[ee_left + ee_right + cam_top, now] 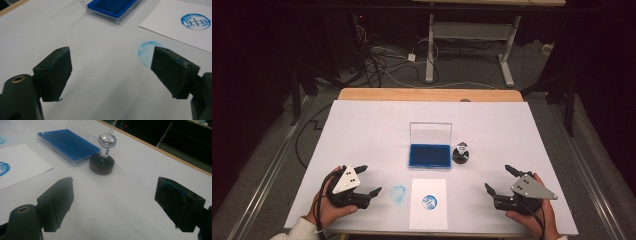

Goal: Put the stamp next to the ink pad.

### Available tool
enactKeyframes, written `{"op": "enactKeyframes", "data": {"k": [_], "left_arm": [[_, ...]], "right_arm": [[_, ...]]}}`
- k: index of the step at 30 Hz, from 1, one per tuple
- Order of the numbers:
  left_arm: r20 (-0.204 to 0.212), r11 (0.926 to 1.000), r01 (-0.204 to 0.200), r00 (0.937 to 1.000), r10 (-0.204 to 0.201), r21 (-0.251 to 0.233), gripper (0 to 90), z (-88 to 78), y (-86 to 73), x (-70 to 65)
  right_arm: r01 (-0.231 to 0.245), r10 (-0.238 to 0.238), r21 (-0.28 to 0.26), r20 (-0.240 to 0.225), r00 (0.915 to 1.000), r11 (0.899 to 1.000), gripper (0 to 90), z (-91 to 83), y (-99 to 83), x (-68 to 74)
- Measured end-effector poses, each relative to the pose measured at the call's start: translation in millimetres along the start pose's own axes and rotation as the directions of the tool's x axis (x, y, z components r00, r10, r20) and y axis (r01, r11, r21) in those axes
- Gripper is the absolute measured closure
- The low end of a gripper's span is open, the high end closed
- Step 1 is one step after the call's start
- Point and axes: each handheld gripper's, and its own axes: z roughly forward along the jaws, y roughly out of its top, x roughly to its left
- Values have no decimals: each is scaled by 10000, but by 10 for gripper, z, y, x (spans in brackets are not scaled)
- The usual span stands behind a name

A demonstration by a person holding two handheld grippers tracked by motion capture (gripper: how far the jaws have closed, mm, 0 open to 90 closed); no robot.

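Observation:
A round black stamp (461, 152) (102, 161) with a clear faceted knob stands upright on the white table, just right of an open blue ink pad (430, 155) (68, 143) (112, 7). Near the front edge lies a white paper sheet (428, 215) (172, 27) bearing a round blue stamp print (429, 202) (195, 21). My left gripper (368, 180) (111, 68) rests at the front left, open and empty. At the front right my right gripper (501, 179) (113, 202) stands open with nothing between its fingers, a short way in front of and to the right of the stamp.
A smudged blue ink ring (398, 193) (146, 51) marks the table surface left of the paper. The ink pad's clear lid (430, 132) stands up behind it. The wooden table edge (427, 95) runs along the back; a desk frame and cables lie on the floor beyond.

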Motion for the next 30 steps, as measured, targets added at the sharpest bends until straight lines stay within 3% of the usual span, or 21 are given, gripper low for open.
{"op": "enactKeyframes", "data": {"k": [30], "left_arm": [[23,9998,2,10000,-3,175,169,53,13,21]], "right_arm": [[21,-21,32,-4,10000,10000,160,4,-10,-10]]}}
